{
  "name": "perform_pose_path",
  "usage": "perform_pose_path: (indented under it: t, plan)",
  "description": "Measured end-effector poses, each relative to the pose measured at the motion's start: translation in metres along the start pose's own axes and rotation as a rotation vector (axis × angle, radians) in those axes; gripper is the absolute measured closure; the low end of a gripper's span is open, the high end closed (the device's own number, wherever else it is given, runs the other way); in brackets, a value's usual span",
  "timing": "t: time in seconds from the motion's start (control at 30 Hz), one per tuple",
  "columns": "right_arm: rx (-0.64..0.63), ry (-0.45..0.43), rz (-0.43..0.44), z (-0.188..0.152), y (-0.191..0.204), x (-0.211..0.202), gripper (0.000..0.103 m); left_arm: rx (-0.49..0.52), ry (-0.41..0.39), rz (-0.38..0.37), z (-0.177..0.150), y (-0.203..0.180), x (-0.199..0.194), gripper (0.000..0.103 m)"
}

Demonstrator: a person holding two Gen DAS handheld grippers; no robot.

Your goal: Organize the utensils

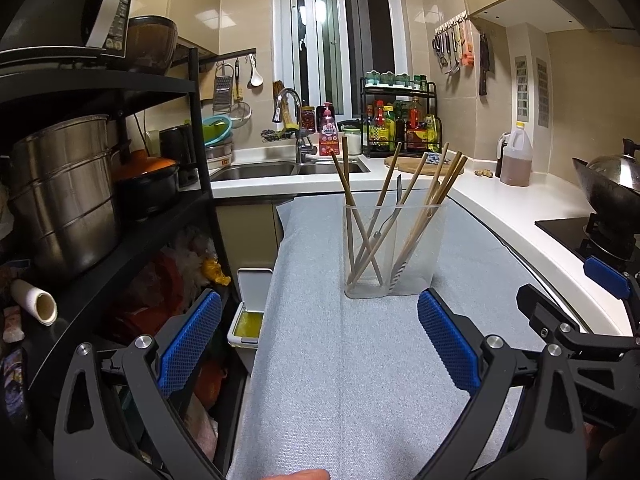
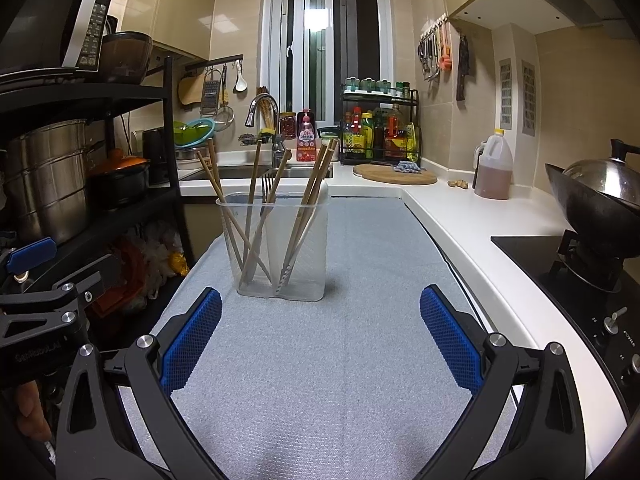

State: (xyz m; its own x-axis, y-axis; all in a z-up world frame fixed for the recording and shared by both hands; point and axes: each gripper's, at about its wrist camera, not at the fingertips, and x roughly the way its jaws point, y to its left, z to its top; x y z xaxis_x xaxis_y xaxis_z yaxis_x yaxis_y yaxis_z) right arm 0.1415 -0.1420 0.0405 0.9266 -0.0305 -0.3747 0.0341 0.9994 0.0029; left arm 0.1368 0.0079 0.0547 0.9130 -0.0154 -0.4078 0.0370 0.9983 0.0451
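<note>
A clear plastic utensil holder point(image 1: 394, 250) stands upright on the grey mat point(image 1: 360, 380). It holds several wooden chopsticks point(image 1: 434, 194) and a metal fork point(image 1: 398, 194). In the right wrist view the holder point(image 2: 280, 246) stands ahead and left of centre, with the chopsticks point(image 2: 312, 192) and the fork point(image 2: 267, 186) in it. My left gripper point(image 1: 320, 340) is open and empty, a short way in front of the holder. My right gripper point(image 2: 320, 340) is open and empty, also short of the holder. Each gripper shows at the edge of the other's view.
A black shelf rack point(image 1: 100, 208) with steel pots stands at the left. A sink point(image 1: 288, 168) and faucet are behind the mat. A wok point(image 2: 600, 196) sits on the stove at the right. An oil jug point(image 2: 494, 170) and a cutting board point(image 2: 394, 174) are on the white counter.
</note>
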Motion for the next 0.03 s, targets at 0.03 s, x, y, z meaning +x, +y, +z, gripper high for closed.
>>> perform_pose_path:
  t: [0.03]
  plan:
    - [0.004,0.003,0.003,-0.0006,-0.0009,-0.0003,0.005,-0.001,0.003,-0.002,0.0003,0.0001,0.0005,0.008]
